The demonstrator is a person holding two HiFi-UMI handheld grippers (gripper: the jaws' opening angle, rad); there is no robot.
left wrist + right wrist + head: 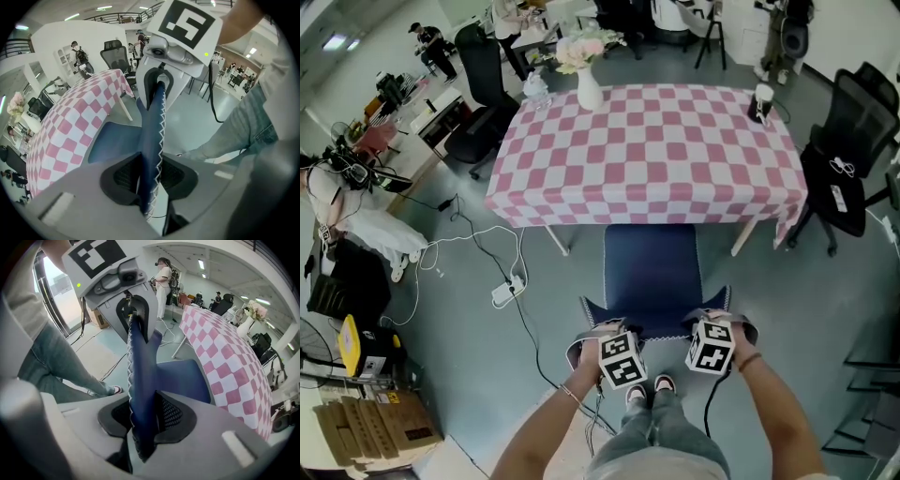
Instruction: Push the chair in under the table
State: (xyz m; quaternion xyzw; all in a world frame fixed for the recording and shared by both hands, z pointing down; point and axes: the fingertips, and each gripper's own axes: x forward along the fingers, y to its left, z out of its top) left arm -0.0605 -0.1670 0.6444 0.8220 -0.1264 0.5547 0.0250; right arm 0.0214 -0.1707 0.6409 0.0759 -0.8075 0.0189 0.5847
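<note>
A blue chair stands in front of the table [647, 150], which wears a pink and white checked cloth. Its seat [652, 267] reaches just under the table's near edge. The backrest [658, 323] faces me, with white zigzag stitching along its edge. My left gripper [598, 337] is shut on the backrest's left top corner, and in the left gripper view its pads [125, 177] clamp the blue edge [152, 136]. My right gripper [717, 321] is shut on the right top corner, its pads [171, 414] pressing the backrest [140, 366].
A white vase of flowers [586, 80] and a dark cup [761, 101] stand on the table. Black office chairs sit at the right [853, 141] and far left [483, 89]. Cables and a power strip [504, 292] lie on the floor at left. My shoes [652, 386] are behind the chair.
</note>
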